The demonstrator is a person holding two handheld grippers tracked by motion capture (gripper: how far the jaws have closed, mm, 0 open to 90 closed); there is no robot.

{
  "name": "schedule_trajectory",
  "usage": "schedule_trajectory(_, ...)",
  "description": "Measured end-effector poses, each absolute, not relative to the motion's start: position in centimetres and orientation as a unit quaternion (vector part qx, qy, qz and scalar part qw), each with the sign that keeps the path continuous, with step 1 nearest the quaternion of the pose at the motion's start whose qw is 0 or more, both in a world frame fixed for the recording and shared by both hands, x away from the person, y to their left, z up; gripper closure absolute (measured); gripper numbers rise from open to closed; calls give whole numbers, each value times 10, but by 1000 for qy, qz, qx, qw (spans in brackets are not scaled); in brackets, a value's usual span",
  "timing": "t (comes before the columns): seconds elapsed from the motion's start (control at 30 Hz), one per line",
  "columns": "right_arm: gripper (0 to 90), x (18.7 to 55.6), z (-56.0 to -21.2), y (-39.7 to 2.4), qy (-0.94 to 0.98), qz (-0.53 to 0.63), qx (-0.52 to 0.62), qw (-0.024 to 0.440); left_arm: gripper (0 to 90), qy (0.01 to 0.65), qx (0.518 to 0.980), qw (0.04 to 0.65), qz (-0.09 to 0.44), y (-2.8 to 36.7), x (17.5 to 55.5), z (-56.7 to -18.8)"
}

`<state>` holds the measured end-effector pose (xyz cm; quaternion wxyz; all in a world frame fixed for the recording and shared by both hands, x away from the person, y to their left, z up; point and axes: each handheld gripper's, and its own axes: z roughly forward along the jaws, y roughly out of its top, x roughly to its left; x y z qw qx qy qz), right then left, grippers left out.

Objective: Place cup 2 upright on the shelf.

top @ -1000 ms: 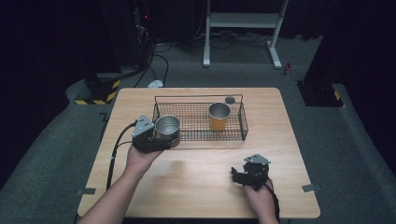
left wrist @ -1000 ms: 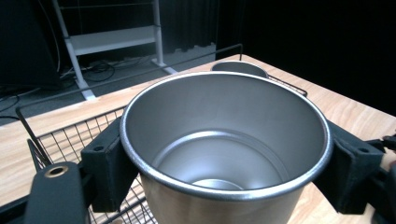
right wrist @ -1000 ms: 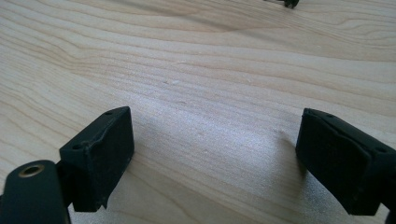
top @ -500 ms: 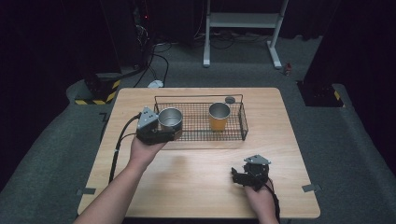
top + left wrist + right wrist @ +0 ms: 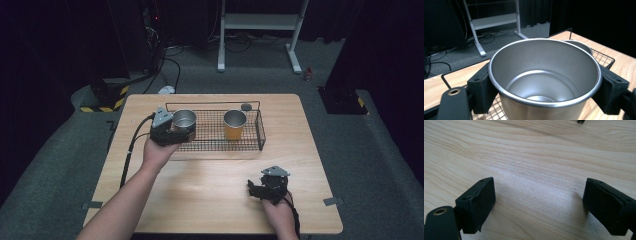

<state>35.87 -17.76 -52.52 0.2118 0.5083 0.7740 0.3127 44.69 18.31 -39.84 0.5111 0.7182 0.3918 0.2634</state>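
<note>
The left gripper [image 5: 544,85] has its two black pads [image 5: 482,87] pressed against opposite sides of a steel cup [image 5: 545,75], clamped just under the rolled rim; the cup is upright, empty and shiny inside. In the high view that gripper [image 5: 172,131] carries the steel cup [image 5: 184,120] over the left end of the wire basket [image 5: 260,131], above its mesh floor. An orange cup with a steel lining [image 5: 234,125] stands upright inside the basket, toward its right half, well apart from the held cup. A small dark round thing [image 5: 246,106] lies on the wooden table [image 5: 210,195] just behind the basket. The right gripper [image 5: 537,202] stands with jaws wide apart and nothing between them, low over bare wood near the table's front right [image 5: 270,186].
</note>
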Motion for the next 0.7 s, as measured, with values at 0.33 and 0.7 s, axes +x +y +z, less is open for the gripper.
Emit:
schedule_trajectory(0.33,111,359,-525,-178,775,313,507,212,188,422,707,508,253,187,466,-409)
schedule_trajectory(0.7,111,358,-525,-178,775,313,507,211,187,428,711,494,258,178,484,-414)
